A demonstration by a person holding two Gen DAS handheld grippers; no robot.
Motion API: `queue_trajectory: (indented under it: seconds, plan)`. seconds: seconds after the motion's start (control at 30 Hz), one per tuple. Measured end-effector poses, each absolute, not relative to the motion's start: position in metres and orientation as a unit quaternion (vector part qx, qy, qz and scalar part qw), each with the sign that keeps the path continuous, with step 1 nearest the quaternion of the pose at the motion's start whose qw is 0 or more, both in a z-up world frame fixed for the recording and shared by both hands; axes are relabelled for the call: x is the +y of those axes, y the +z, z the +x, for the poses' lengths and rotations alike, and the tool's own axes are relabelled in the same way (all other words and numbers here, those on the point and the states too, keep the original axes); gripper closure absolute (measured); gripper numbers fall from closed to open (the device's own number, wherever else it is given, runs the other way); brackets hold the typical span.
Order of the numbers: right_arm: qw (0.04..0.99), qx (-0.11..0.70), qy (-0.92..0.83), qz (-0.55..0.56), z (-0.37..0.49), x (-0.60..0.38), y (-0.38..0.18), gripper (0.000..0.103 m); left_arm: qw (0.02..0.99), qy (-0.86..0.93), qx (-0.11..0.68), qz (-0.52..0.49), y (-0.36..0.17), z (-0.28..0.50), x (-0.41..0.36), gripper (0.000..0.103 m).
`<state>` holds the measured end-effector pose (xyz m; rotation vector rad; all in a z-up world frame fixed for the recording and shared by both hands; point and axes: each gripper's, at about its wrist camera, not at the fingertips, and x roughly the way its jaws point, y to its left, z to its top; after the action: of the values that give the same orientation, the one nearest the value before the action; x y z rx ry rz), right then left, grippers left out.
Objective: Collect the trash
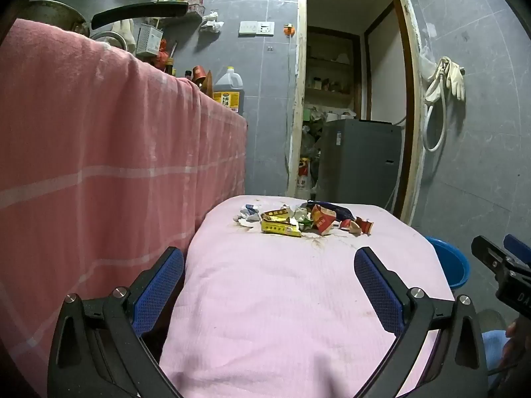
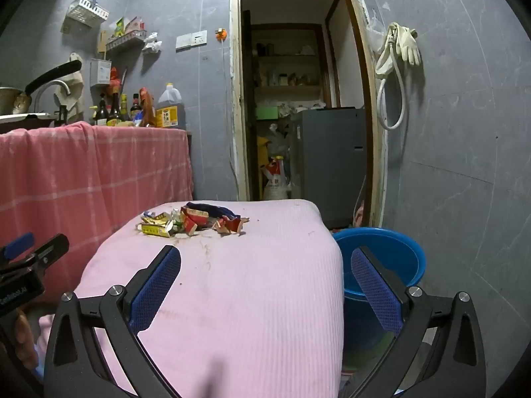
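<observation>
A pile of torn wrappers and paper scraps (image 1: 303, 219) lies at the far end of a surface covered in pink cloth (image 1: 282, 298); it also shows in the right wrist view (image 2: 192, 220). It includes a yellow packet (image 1: 280, 225), red cartons (image 1: 323, 219) and a dark blue wrapper (image 1: 332, 208). My left gripper (image 1: 268, 265) is open and empty, well short of the pile. My right gripper (image 2: 265, 265) is open and empty, over the cloth's near right edge. A blue plastic basin (image 2: 385, 258) stands on the floor right of the surface.
A counter draped in red-pink checked cloth (image 1: 99, 152) runs along the left, with bottles and an oil jug (image 2: 170, 106) on top. A doorway behind leads to a grey appliance (image 2: 328, 162). Gloves and a hose (image 2: 398, 53) hang on the right wall.
</observation>
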<state>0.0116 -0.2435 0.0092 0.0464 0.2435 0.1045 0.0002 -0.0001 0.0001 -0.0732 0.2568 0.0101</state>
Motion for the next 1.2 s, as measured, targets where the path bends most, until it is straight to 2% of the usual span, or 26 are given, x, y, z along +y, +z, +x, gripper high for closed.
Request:
queue_trajectory:
  seconds: [1.2]
  plan:
    - [0.991,0.122,0.052,0.023,0.0115,-0.2438,0.0080,0.000,0.991,0.006,0.131,-0.038,0.0002,0.0001,0.0005,0.002]
